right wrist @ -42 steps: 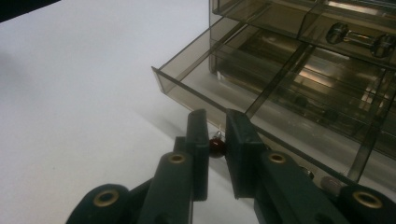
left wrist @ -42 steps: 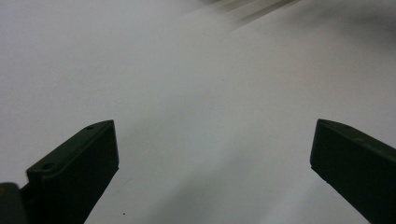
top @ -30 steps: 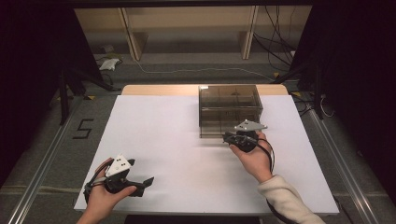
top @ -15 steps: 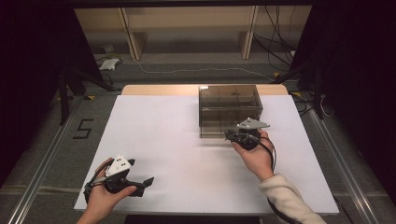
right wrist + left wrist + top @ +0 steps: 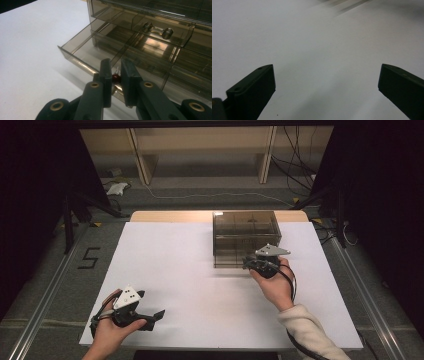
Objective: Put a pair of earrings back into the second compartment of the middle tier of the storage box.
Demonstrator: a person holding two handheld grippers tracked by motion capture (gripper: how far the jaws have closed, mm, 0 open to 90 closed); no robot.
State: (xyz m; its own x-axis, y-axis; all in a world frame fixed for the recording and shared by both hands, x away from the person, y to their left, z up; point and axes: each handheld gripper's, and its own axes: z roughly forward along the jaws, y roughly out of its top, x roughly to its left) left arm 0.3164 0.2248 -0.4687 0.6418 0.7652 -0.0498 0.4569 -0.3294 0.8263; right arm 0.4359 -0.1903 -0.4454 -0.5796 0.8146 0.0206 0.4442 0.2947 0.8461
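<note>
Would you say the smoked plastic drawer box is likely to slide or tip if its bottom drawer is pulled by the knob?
The drawer box looks thin-walled and nearly empty, so it is probably light. It stands on smooth white table with nothing bracing it, so it may slide toward the pull. The bottom drawer sits low and part-open with the right gripper shut on its knob, so tipping seems unlikely.

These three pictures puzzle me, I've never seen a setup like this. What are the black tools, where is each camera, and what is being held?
A person sits at a white table with a hand-held two-jaw gripper in each hand. One camera looks down from above; another rides on each gripper, looking along its jaws. The left gripper is open over bare table, near the front edge. The right gripper is closed on the small dark red knob of the bottom drawer of a smoky see-through drawer box. That drawer stands partly pulled out. Two metal knobs show on a drawer above.
</note>
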